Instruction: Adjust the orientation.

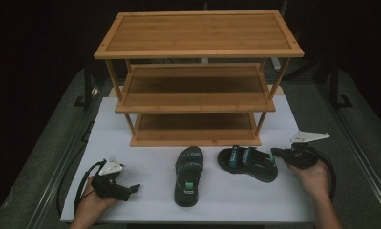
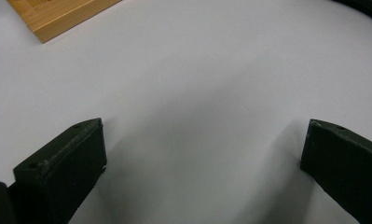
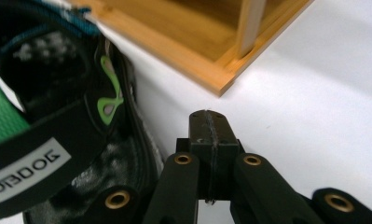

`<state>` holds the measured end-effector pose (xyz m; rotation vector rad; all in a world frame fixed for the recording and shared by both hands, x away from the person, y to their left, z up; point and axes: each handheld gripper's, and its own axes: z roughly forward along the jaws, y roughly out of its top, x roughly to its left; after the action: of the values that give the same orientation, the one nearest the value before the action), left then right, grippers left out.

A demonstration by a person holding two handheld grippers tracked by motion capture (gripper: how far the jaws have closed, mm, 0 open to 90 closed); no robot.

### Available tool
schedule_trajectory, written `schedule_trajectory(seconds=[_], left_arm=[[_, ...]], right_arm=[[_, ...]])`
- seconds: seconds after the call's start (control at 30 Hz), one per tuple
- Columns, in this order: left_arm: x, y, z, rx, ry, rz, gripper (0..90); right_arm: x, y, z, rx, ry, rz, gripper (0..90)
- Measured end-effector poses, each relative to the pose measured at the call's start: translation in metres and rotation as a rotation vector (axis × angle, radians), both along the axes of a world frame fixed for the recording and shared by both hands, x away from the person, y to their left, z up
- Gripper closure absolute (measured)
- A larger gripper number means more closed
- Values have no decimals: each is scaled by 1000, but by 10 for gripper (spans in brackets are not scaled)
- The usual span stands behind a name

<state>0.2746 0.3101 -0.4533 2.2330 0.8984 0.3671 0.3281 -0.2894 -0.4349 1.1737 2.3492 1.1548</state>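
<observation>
The right sandal (image 1: 248,163) lies beside the right tongs (image 1: 275,152), pressed together, seemingly to nudge it; left tongs (image 1: 133,189) rest apart.

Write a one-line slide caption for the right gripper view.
Shut right gripper beside a black sandal on the white table, near the bamboo rack's bottom corner.

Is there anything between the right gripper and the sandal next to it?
Nothing visible. The right gripper, its jaws shut, points at the end of the right sandal, with bare white table around them. The shelf stands behind, not between.
</observation>
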Motion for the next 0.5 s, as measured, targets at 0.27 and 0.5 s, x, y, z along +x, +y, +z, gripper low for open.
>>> schedule_trajectory(seconds=[0.27, 0.5], left_arm=[[0, 0, 0, 0, 0, 0, 0], [0, 0, 0, 0, -1, 0, 0]], right_arm=[[-7, 7, -12, -17, 52, 46, 896], [-20, 8, -12, -8, 61, 63, 896]])
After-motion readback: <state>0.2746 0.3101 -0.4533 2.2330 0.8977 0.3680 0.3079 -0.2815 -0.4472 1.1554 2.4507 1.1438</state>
